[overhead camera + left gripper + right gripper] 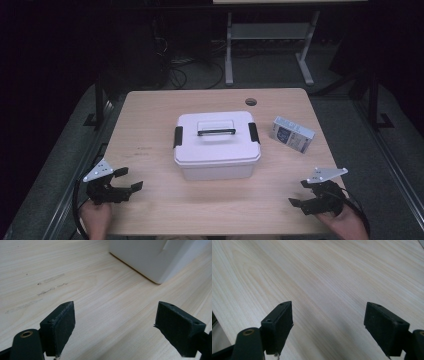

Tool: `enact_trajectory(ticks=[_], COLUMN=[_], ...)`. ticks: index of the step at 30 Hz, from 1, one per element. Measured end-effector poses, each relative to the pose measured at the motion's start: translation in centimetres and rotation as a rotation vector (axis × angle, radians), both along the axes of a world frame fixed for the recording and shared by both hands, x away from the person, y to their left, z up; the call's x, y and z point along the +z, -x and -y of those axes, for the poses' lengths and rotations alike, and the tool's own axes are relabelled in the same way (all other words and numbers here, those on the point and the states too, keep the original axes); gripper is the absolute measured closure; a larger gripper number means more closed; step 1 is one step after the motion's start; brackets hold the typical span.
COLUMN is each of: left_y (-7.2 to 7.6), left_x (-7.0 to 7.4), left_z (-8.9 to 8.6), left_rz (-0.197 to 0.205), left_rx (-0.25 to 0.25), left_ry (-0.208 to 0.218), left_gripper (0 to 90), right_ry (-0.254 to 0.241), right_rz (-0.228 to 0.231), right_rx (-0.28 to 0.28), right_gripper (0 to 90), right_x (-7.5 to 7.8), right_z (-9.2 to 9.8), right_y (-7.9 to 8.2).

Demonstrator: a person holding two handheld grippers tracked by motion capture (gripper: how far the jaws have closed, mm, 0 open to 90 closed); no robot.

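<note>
A white lidded box (217, 144) with a handle and black side latches stands in the middle of the wooden table (145, 125). A small blue and white carton (293, 134) lies to its right. My left gripper (128, 180) rests near the table's front left corner, jaws open and empty. My right gripper (303, 194) sits near the front right corner, also open with nothing between its jaws. In the left gripper view the left gripper (115, 325) has a corner of the white box (152, 257) ahead. In the right gripper view the right gripper (328, 326) faces bare wood.
A round cable hole (251, 101) sits at the table's back edge. Beyond the table are a metal frame (270, 35) and cables (185, 70) on the dark floor. Open tabletop lies in front of the box and to its left.
</note>
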State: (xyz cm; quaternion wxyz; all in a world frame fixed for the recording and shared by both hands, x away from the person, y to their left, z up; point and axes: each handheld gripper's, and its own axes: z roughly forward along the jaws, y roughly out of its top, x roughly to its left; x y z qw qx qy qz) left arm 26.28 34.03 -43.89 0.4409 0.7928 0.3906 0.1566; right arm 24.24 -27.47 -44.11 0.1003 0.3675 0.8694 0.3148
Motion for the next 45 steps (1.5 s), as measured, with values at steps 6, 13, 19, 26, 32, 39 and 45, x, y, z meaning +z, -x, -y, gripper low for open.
enact_trajectory(ticks=[6,13,19,26,32,39,45], left_y=[-0.2,-0.2,-0.3,-0.3,-0.3,-0.3,-0.4], left_x=[-0.1,0.1,0.0,-0.1,-0.2,-0.2,-0.2], left_z=[0.2,0.1,0.1,0.2,0.3,0.1,0.1], left_rz=[-0.005,0.007,0.002,-0.006,-0.007,-0.010,-0.013], left_rx=[-0.014,-0.028,-0.028,-0.027,-0.033,-0.032,-0.035], left_ry=[-0.006,0.001,0.005,0.004,0.002,0.005,0.007], left_gripper=[15.5,15.6,15.6,15.6,15.5,15.5,15.6], right_ry=[0.028,0.080,0.102,0.140,0.161,0.183,0.199], right_rz=[-0.027,-0.047,-0.046,-0.056,-0.058,-0.067,-0.075], right_rx=[0.024,0.069,0.090,0.118,0.143,0.166,0.175], right_gripper=[22.4,22.4,22.6,22.6,22.6,22.6,22.7], right_x=[0.6,2.2,3.9,5.3,6.3,7.3,8.3], right_z=[0.2,0.1,0.5,0.2,-0.4,-0.9,-1.2], right_y=[-0.3,-0.7,-1.0,-1.7,-2.2,-2.6,-3.0])
